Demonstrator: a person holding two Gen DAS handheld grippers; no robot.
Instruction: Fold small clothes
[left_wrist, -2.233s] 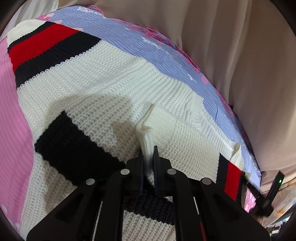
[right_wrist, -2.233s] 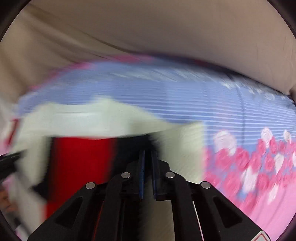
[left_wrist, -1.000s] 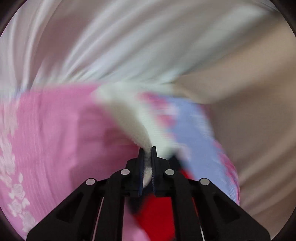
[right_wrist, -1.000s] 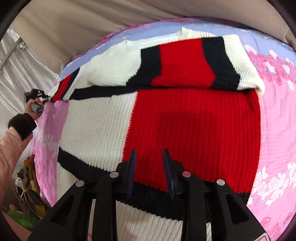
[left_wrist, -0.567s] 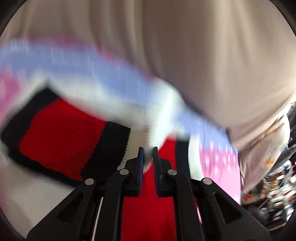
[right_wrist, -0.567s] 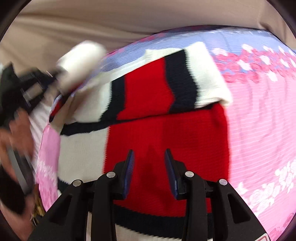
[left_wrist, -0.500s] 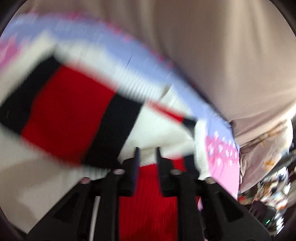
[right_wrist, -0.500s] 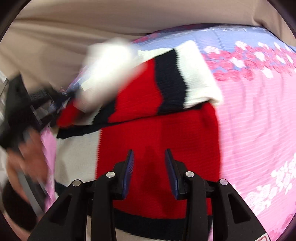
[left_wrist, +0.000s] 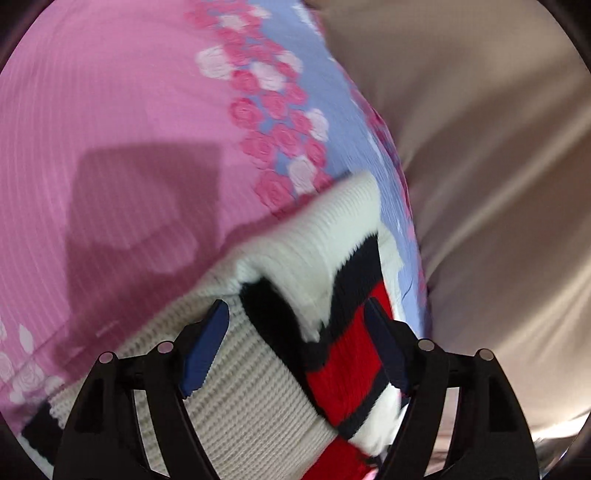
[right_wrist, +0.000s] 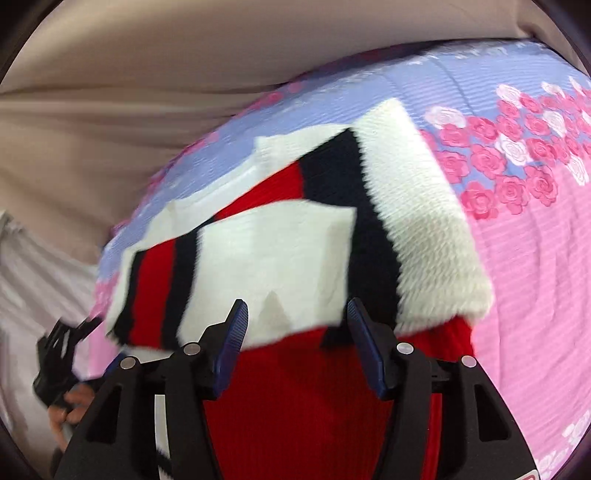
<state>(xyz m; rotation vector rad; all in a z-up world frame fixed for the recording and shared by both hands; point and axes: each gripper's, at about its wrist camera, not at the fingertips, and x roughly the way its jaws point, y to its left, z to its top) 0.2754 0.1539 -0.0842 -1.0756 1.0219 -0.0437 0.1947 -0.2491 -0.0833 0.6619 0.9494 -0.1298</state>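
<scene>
Sweater (left_wrist: 258, 398) sleeve released; left gripper (left_wrist: 297, 347) jaws just opened

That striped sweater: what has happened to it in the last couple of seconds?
The left gripper carried a white sleeve across the sweater, laid it over the top, and its jaws have just been opening, letting go. The right gripper, empty, has been opening too. The sweater remains on the pink flowered bedspread.

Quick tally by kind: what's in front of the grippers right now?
Red, white and black knitted sweater: 1
Pink and lilac rose-print bedspread: 1
Beige curtain backdrop: 1
Grippers: 2, left gripper and right gripper, both with fingers apart
Total: 5
</scene>
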